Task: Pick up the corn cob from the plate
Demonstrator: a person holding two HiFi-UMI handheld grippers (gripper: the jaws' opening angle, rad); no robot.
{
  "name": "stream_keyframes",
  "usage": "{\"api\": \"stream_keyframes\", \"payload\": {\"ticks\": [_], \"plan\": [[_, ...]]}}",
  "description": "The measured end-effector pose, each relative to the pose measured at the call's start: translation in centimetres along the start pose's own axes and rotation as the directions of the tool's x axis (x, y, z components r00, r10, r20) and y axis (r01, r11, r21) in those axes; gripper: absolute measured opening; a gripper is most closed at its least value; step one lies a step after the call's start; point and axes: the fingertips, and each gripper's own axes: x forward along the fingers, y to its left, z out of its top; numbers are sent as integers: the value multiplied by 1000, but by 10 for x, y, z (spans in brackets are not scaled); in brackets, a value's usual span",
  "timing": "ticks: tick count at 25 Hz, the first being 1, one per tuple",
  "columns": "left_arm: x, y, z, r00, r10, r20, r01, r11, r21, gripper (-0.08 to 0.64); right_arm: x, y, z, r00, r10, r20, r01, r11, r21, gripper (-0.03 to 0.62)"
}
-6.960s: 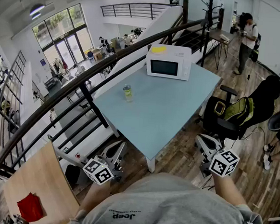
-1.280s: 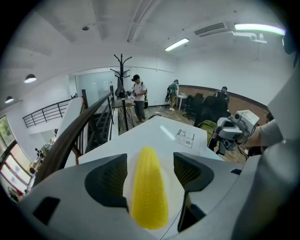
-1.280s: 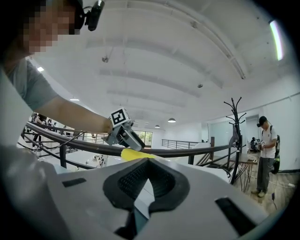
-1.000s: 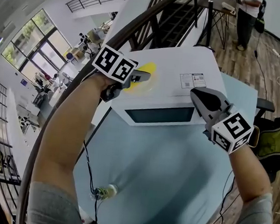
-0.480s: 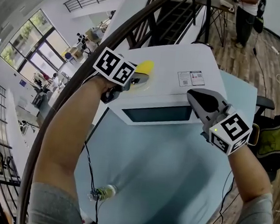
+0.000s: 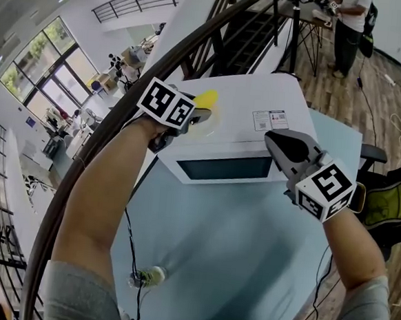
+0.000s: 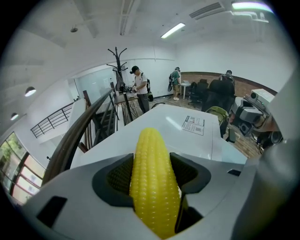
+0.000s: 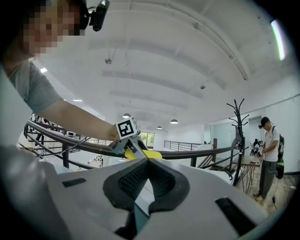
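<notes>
The yellow corn cob (image 7: 152, 183) stands lengthwise between the pads of my left gripper (image 7: 152, 166), which is shut on it. In the head view the cob (image 6: 206, 97) sticks out past the left gripper (image 6: 198, 113) over the far left corner of the white microwave's top (image 6: 257, 98). A pale plate edge (image 6: 213, 121) shows just under it. My right gripper (image 6: 276, 144) hovers level at the microwave's front right corner, shut and holding nothing. The right gripper view shows its own pads (image 8: 140, 180) meeting, with the left gripper (image 8: 132, 147) and cob (image 8: 150, 154) beyond.
The microwave stands at the far end of a light blue table (image 6: 234, 255). A small bottle (image 6: 151, 276) and a thin cable lie near the table's left side. A dark handrail (image 6: 112, 138) runs behind. A person (image 6: 349, 26) stands far back; a chair with a green bag (image 6: 391, 198) is at right.
My left jaws have closed round the cob. Both hands have stayed almost where they were. Seven seconds ago both grippers hung low, away from the table.
</notes>
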Motion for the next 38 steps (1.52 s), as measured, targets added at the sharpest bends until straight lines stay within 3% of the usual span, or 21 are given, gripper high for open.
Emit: {"api": "stream_keyframes", "payload": {"ticks": [14,21,27,30,38], "plan": [[-56,-17,55,992,24,124,-26,1000,15,256,-16,-10,59,998,-47,40,48,998,-28,15],[-138,-28,90,974,40,224,-47,999,27,256,-32,6,131,994,-69,83,70,997,-14,15],[-215,-60,120,945,52,324,-62,998,21,256,-66,23,193,990,-96,101,100,994,-37,15],[-257,-82,130,924,55,377,-65,998,13,256,-86,35,225,987,-111,116,112,994,-3,15],[-377,-135,126,864,56,500,-53,998,-20,256,-141,80,293,977,-161,140,156,987,47,15]]}}
